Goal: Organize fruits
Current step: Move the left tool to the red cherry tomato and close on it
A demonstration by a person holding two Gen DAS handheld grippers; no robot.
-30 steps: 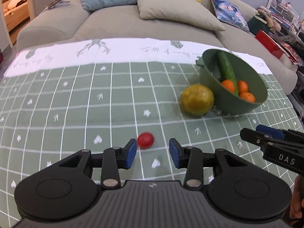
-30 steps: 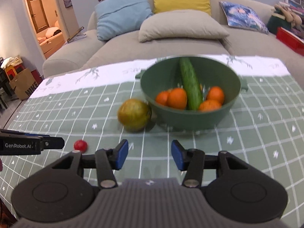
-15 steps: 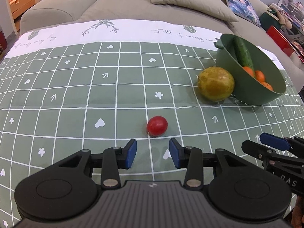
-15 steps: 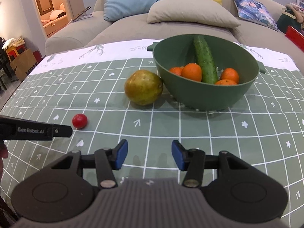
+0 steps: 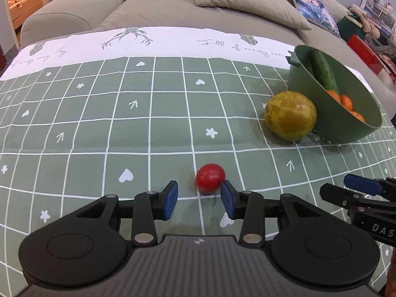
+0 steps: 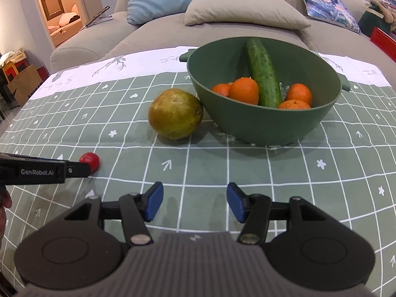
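Tomato point(image 5: 210, 178) pickup step: my left gripper point(image 5: 199, 200) part-open, empty, tomato just ahead near right pad. Right gripper point(image 6: 195, 203) opening, empty. Next: I centre, close, carry to bowl point(image 6: 267, 126).

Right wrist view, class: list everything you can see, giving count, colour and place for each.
Tablecloth: one, green grid, white far border.
Bowl: one, green, right of centre.
Cucumber: one, green, leaning inside the bowl.
Oranges: four visible, in the bowl.
Pear: one, yellow-green, left of the bowl.
Tomato: one, red, at left.
Sofa: one, beige, behind; five cushions.
Left hand-held gripper: black, at the tomato, open.
Right hand-held gripper: blue pads, opening, empty.
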